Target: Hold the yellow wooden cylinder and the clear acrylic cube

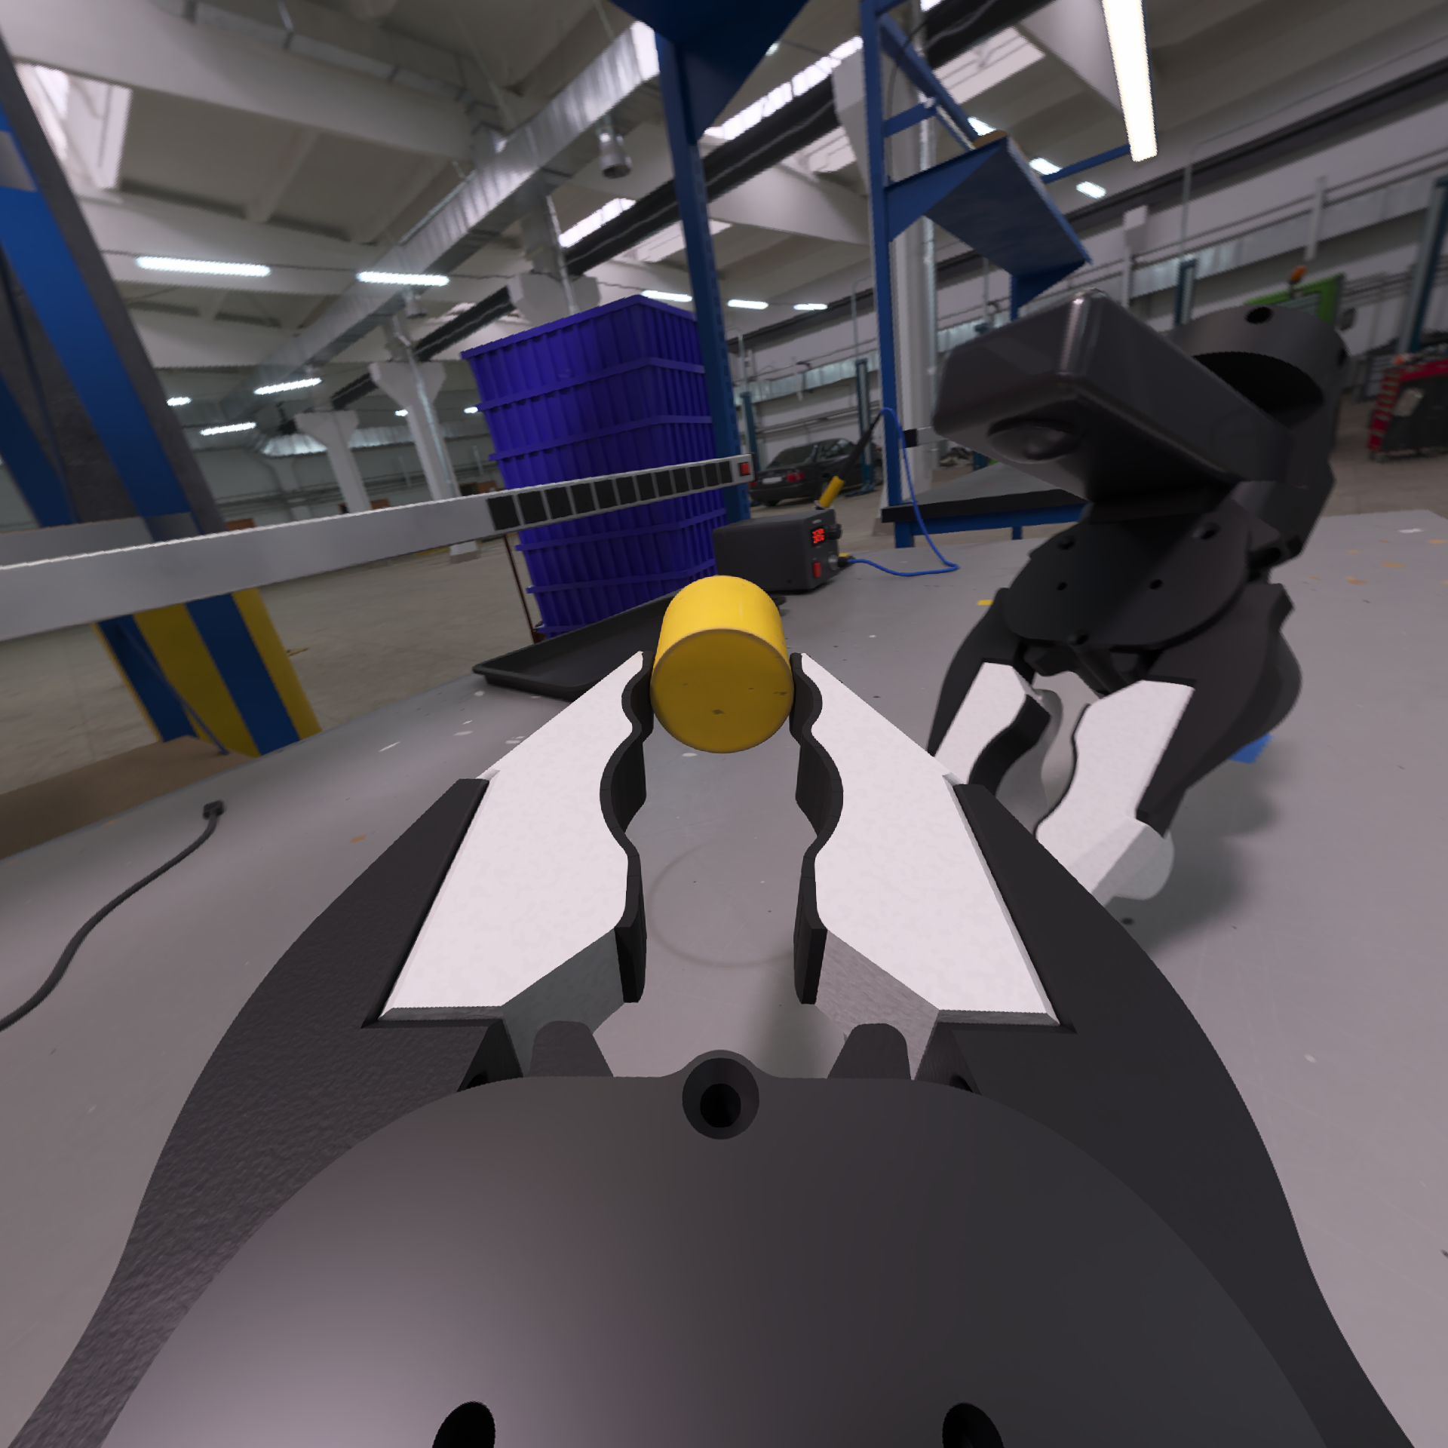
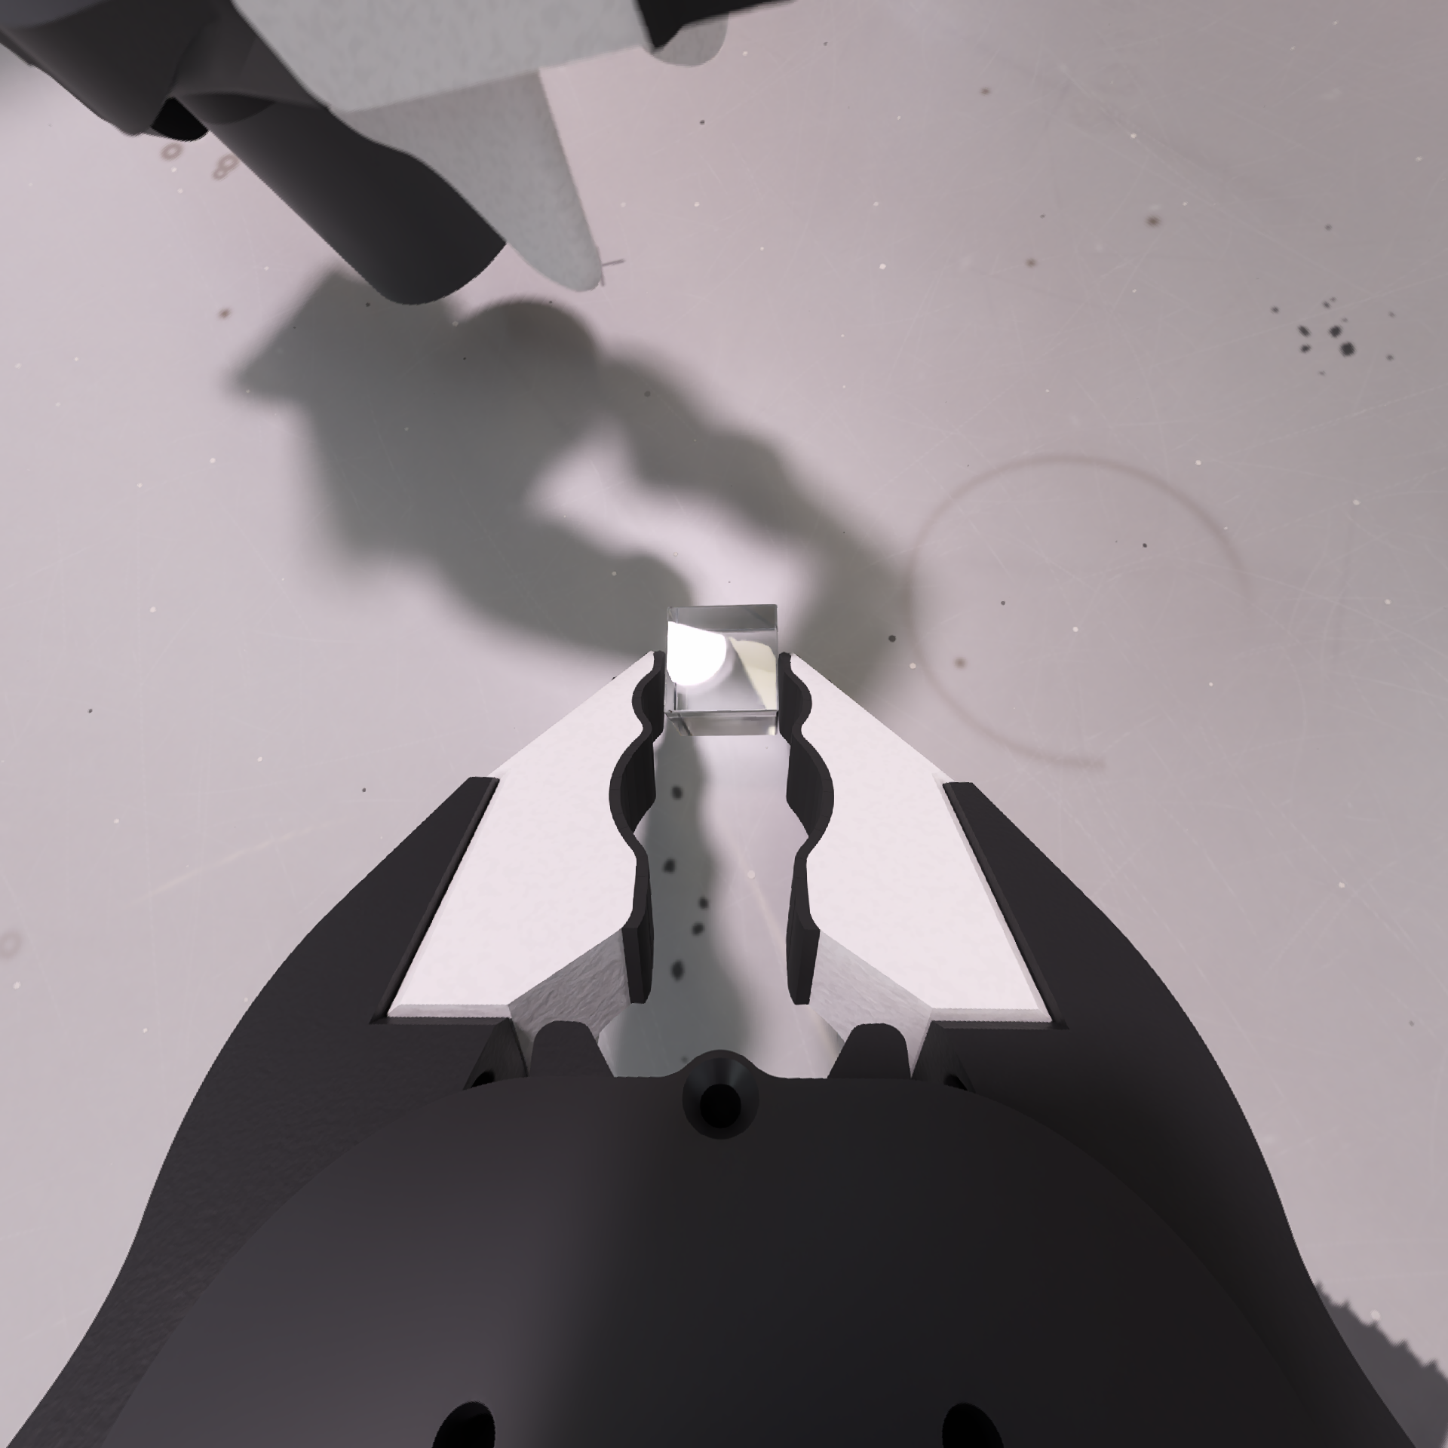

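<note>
Nearest in, left tongs (image 1: 719,697) clamped narrow on the yellow wooden cylinder (image 1: 721,666), gripped across its round sides right at the tips, flat end facing the camera, lifted clear of the grey table (image 1: 235,979). Probably light and stiff, painted wood, so a bit slick on that curve; deeper into the wavy pad notches would feel safer than the very tips.

Over at 2 o'clock, right tongs (image 1: 1058,752) pointing down at the table. From their own camera, right tongs (image 2: 722,689) pinching the clear acrylic cube (image 2: 722,674) on two opposite flat faces, again only at the tips. Looks off the table going by the shadow, though hard to be sure from straight above. Hard, smooth, slippery stuff, scratches easily; flat faces are the right spot, squeeze kept square.

Farther back around 12 o'clock: black tray (image 1: 564,658), power supply (image 1: 776,552), stacked blue crates (image 1: 595,454).
</note>
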